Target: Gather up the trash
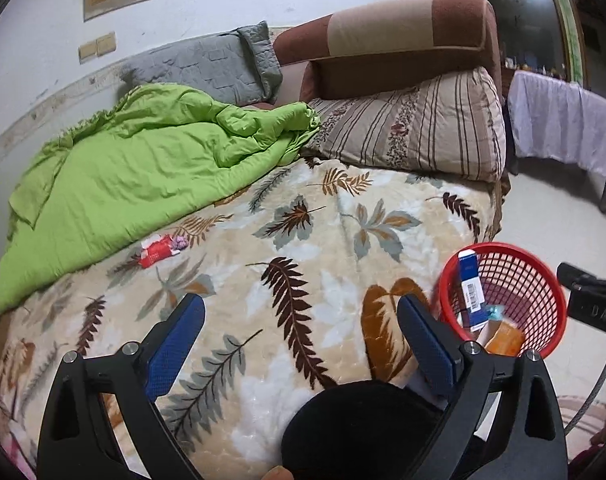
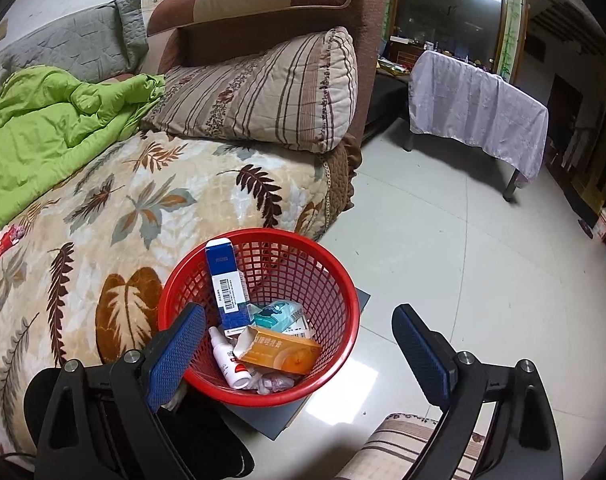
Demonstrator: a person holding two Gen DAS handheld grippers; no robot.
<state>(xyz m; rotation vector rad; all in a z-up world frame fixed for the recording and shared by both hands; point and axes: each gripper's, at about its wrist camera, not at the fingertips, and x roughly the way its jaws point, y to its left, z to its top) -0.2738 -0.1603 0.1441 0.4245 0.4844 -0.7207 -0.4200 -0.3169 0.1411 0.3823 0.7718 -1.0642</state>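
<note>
A red mesh basket stands on the floor beside the bed; it also shows in the left wrist view. It holds a blue box, an orange box, a white bottle and a teal packet. A red wrapper with a small purple scrap lies on the leaf-patterned blanket by the green quilt; the wrapper shows far left in the right wrist view. My left gripper is open over the blanket. My right gripper is open above the basket.
A green quilt, a striped pillow, a grey pillow and a brown headboard fill the bed's far side. A cloth-covered table stands on the tiled floor. A dark mat lies under the basket.
</note>
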